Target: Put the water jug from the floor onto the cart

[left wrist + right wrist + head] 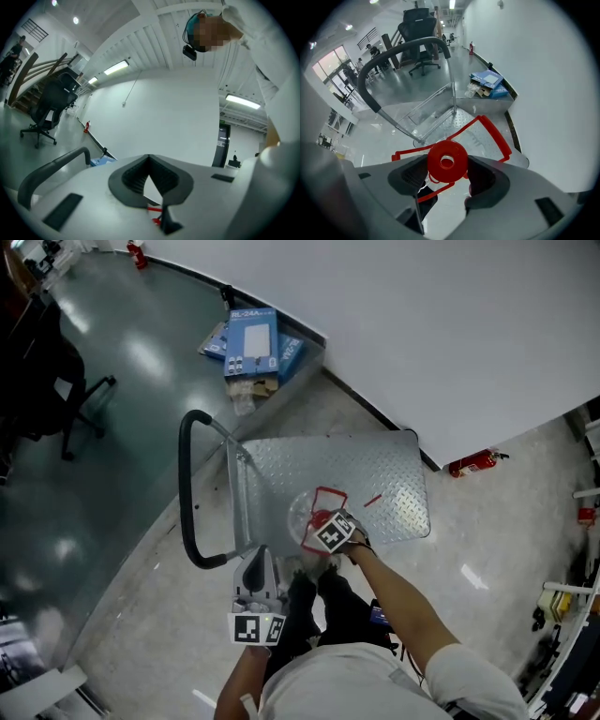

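Note:
The water jug [306, 510] is clear plastic with a red cap [446, 161] and a red folding handle [497, 136]. It sits over the near edge of the cart's diamond-plate deck [375, 470]; I cannot tell whether it rests on the deck. My right gripper [333, 532] comes down on it from above, jaws shut on either side of the red cap [447, 174]. My left gripper [259, 561] is held back near my body, beside the cart's black push handle [187, 493]. Its jaws meet at the tips [149, 157] with nothing between them.
Blue cardboard boxes [251, 343] lie against the white wall beyond the cart. A red fire extinguisher [473, 462] lies by the wall at right. A black office chair [56, 390] stands far left. Shelving [572, 615] lines the right edge.

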The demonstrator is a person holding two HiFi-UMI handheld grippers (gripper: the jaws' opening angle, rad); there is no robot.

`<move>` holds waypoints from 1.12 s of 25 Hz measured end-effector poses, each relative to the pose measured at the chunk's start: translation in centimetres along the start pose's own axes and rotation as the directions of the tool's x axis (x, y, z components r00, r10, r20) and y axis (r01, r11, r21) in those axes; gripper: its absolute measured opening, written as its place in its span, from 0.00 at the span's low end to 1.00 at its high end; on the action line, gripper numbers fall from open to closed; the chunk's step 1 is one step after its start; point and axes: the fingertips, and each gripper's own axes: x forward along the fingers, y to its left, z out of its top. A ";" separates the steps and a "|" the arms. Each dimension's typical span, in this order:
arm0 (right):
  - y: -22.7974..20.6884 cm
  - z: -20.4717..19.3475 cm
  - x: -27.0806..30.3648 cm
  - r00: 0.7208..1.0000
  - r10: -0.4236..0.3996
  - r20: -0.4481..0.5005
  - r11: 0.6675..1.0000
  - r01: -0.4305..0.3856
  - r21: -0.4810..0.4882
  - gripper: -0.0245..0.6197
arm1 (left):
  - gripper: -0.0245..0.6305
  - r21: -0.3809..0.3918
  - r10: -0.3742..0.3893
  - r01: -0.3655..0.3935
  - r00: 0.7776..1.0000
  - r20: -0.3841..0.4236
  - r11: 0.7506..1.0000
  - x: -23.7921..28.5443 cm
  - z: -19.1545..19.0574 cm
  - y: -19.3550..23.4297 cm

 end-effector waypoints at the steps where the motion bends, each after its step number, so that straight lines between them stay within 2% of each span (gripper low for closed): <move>1: -0.3 0.6 0.8 1.000 0.004 0.001 1.000 -0.004 0.003 0.46 | 0.04 0.010 0.005 -0.005 1.000 -0.006 1.000 0.3 -0.2 0.3; 7: -1.5 5.7 2.4 0.997 0.031 0.072 0.999 -0.032 0.014 0.46 | 0.04 -0.036 0.092 -0.094 0.995 -0.042 0.995 1.6 -2.0 2.6; 10: -1.8 7.8 2.6 0.996 0.040 0.075 0.999 -0.039 -0.014 0.46 | 0.04 -0.024 0.087 -0.088 0.995 -0.041 0.996 2.7 -2.0 2.8; 28: -0.9 2.6 2.2 0.999 0.037 0.017 0.998 -0.036 -0.060 0.46 | 0.04 -0.022 0.086 -0.086 0.996 -0.014 0.996 2.8 -1.1 3.3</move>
